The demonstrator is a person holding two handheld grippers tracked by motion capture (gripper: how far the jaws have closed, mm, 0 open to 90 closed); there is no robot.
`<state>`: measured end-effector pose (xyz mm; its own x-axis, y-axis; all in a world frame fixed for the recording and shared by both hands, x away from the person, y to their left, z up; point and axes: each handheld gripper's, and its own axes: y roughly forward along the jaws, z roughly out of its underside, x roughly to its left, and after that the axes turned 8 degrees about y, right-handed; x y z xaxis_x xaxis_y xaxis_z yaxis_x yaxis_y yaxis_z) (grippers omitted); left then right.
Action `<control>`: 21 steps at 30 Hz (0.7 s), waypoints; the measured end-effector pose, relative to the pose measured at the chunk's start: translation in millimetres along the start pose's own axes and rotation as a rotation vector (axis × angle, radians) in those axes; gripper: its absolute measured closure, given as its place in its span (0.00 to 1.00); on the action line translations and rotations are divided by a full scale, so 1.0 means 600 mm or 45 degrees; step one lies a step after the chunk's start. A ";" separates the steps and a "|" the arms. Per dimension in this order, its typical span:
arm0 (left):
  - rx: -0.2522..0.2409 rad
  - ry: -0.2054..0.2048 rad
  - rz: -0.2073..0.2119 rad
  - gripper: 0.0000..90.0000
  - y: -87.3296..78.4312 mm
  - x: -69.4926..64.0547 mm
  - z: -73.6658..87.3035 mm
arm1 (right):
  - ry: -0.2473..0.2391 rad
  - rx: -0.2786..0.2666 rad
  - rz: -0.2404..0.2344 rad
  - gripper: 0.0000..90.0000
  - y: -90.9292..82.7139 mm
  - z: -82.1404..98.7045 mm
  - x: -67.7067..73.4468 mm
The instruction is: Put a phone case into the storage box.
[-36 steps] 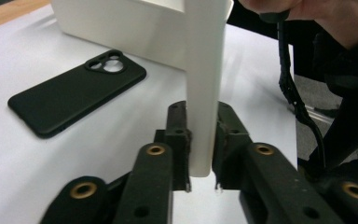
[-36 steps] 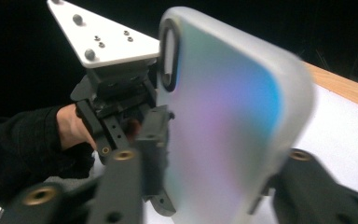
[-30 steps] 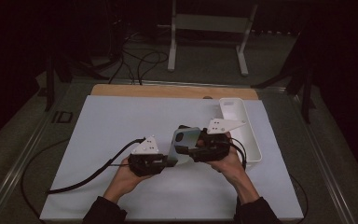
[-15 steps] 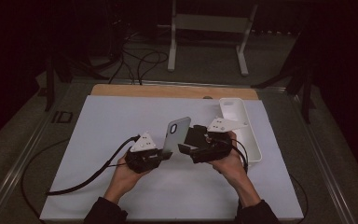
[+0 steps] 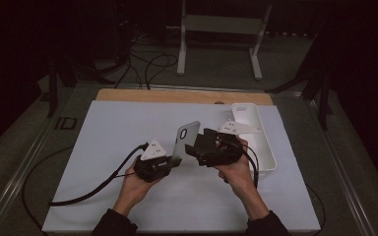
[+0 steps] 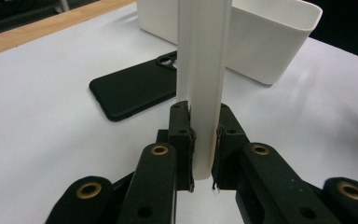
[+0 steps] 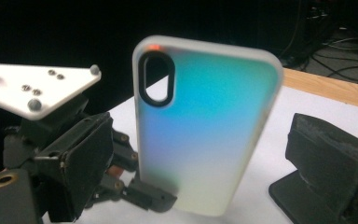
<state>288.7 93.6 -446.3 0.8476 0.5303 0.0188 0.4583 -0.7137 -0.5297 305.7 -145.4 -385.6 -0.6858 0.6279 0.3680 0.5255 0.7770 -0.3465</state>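
Handover step, by my reading. Left gripper point(image 5: 170, 160) has its jaws clamped on the bottom edge of the translucent phone case point(image 5: 184, 139), which stands upright above the desk point(image 5: 103, 128), camera cut-out at the top. Right gripper point(image 5: 197, 145) sits just beside the case, and its jaws have just been opening; they stand wide with nothing pinched, the case in front of them but untouched. A black case point(image 6: 133, 88) lies flat on the desk near the white bin point(image 6: 261, 42).

Next move, as I judge it: decide where the upright case goes, likely the bin or down flat. That calls for keeping the left grip firm while my right jaws stay clear of the thin edge.
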 end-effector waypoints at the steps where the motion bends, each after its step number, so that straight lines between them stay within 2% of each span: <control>1: 0.001 0.001 -0.001 0.90 0.001 -0.001 0.000 | -0.001 -0.002 0.002 0.09 0.002 -0.001 0.002; 5: -0.002 0.000 0.003 0.90 0.003 -0.005 0.002 | 0.032 -0.016 0.020 0.09 0.011 -0.004 0.009; 8: -0.005 0.001 0.006 0.90 0.004 -0.007 0.002 | 0.081 -0.037 0.042 0.09 0.017 -0.008 0.008; 11: -0.005 0.001 0.008 0.90 0.005 -0.009 0.003 | 0.111 -0.045 0.031 0.14 0.019 -0.009 0.005; 12: -0.011 0.001 0.014 0.90 0.006 -0.012 0.003 | 0.126 -0.049 0.047 0.16 0.023 -0.009 0.005; 21: -0.016 -0.008 0.012 0.90 0.008 -0.018 0.004 | 0.138 -0.045 0.056 0.16 0.035 -0.007 0.006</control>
<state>280.9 85.6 -451.0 0.8500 0.5267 0.0085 0.4539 -0.7242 -0.5192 316.2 -126.4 -387.9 -0.6039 0.6612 0.4450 0.5729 0.7483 -0.3345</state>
